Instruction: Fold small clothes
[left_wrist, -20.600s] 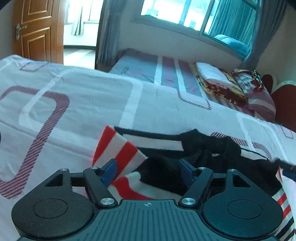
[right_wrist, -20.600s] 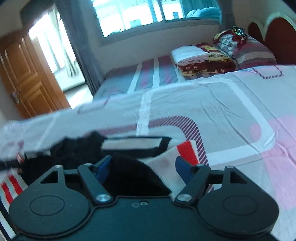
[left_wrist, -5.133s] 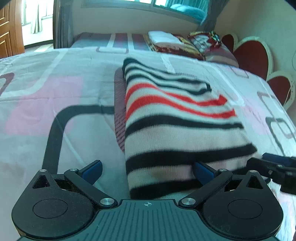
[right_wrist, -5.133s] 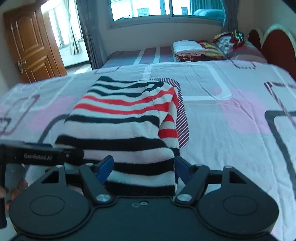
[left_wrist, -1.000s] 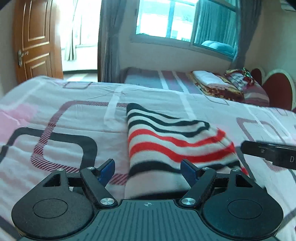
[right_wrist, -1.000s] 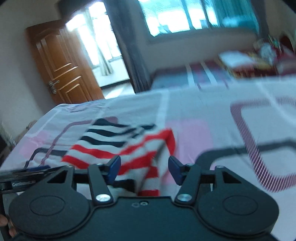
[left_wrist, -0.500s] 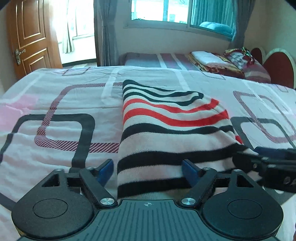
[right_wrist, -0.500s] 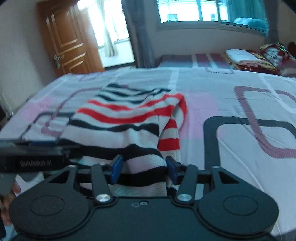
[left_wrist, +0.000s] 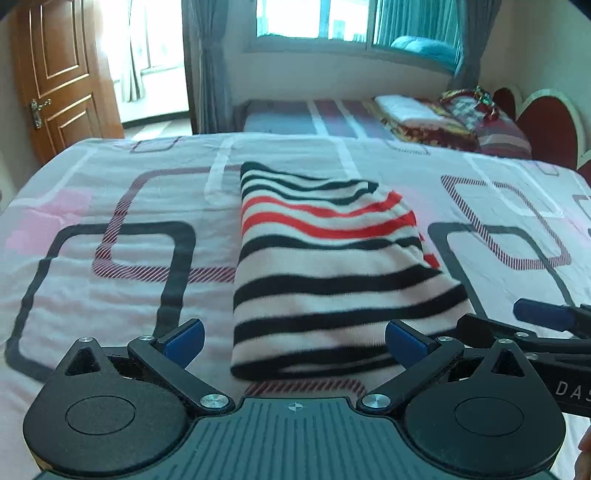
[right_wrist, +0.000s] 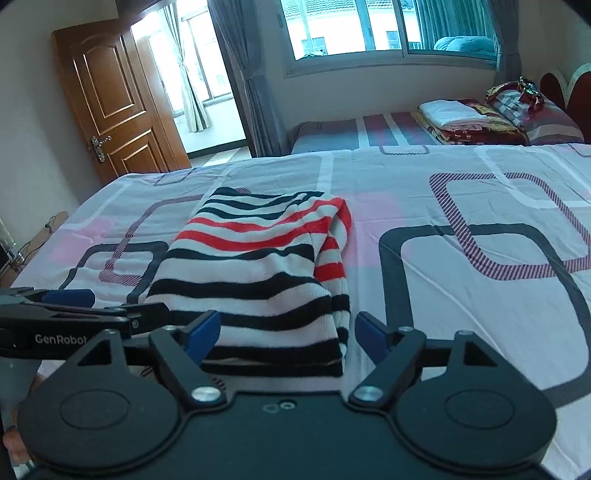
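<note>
Garment: a striped sweater (left_wrist: 325, 266) — black, white and red bands — lies folded into a long narrow stack on the bed (left_wrist: 110, 258), its near hem just in front of both claws.
Landmark: all places here are given relative to the sweater.
Left claw: the left claw (left_wrist: 293, 338) is released, jaws spread wide, one blue pad off the sweater's left edge and the other near its hem; it grips nothing.
Right claw: the right claw (right_wrist: 288, 332) is also released, jaws straddling the near hem with cloth between them but no pinch visible.
Loose part: on the sweater's right side a red-striped layer (right_wrist: 332, 247) bulges out past the top layer, so that edge is not flush.
Step in hand: by my judgement, the hem is about to be taken for a last fold away from the person, or the stack is nearly done and being let go.
Doing it well: each claw should close on all layers at a near corner — not only the top one — then lift level and carry the hem toward the far end so the stripes line up.
Risk: the bulging layer may slide out further if only the top layer is caught.
Beyond the sweater: folded bedding (right_wrist: 454, 114) sits on a second bed, well apart.
</note>
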